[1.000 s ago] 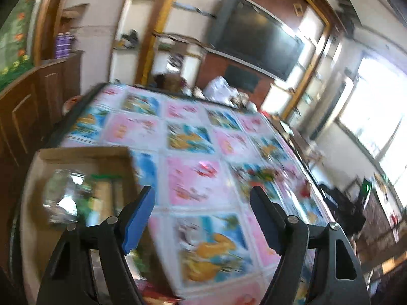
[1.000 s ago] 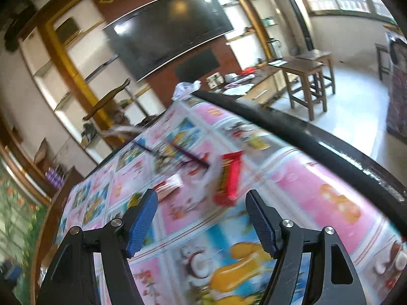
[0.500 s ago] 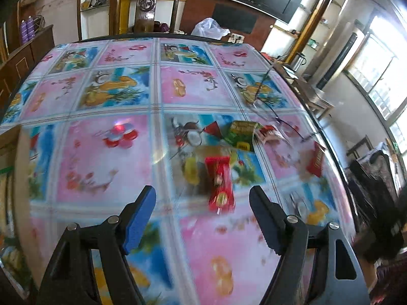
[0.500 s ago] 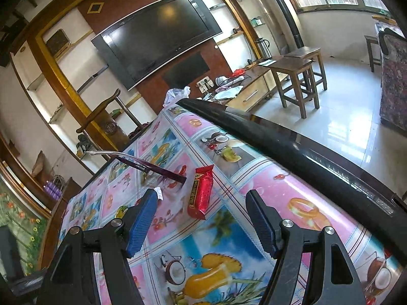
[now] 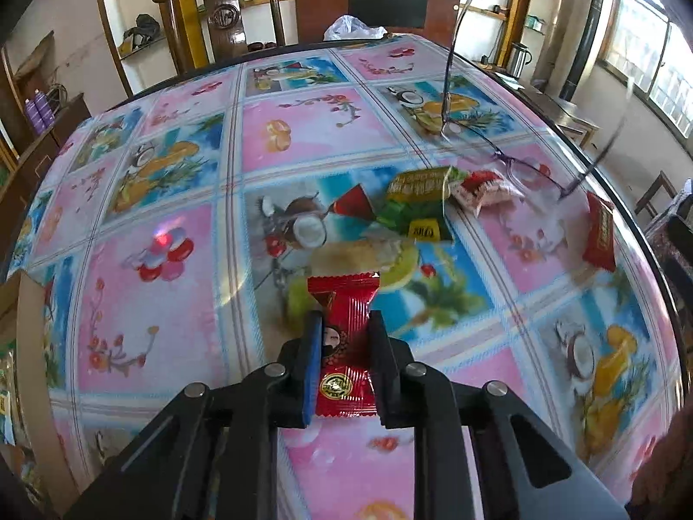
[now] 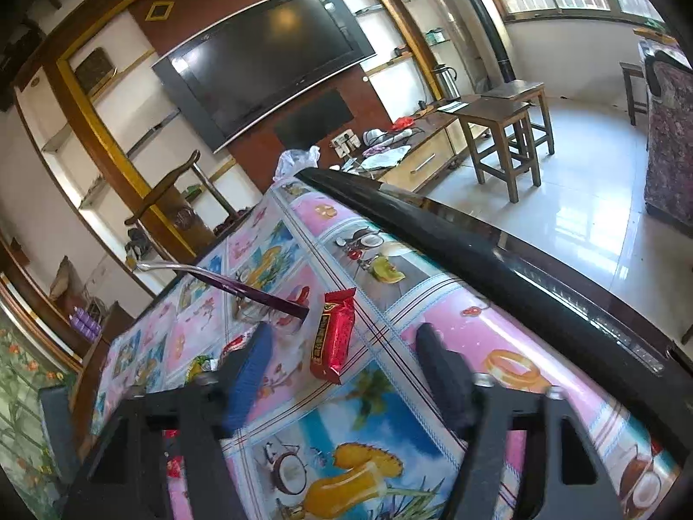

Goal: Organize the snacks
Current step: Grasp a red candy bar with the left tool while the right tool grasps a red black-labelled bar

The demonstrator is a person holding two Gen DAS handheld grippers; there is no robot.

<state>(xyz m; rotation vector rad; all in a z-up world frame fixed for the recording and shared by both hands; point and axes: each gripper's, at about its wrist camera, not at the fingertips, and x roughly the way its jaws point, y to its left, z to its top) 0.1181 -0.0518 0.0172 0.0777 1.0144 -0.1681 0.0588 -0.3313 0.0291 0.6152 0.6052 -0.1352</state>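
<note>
My left gripper [image 5: 344,325] is shut on a red snack packet [image 5: 344,346] lying on the patterned tablecloth [image 5: 173,260]. Beyond it lie a pale clear-wrapped snack [image 5: 359,253], a green packet [image 5: 416,203], a small red triangular packet [image 5: 353,206] and a red-and-white packet [image 5: 480,188]. Another red snack bar [image 5: 600,232] lies near the right table edge. My right gripper [image 6: 342,346] is open, with that red bar [image 6: 333,338] on the table between and just beyond its fingers.
A pair of glasses [image 5: 511,160] stands open on the table behind the snacks; its purple arm [image 6: 242,288] shows in the right wrist view. The black table edge [image 6: 476,242] runs along the right. A cardboard box edge [image 5: 21,346] sits at far left.
My left gripper moved forward and down and closed on the red packet. My right gripper moved closer to the red bar and stayed open.
</note>
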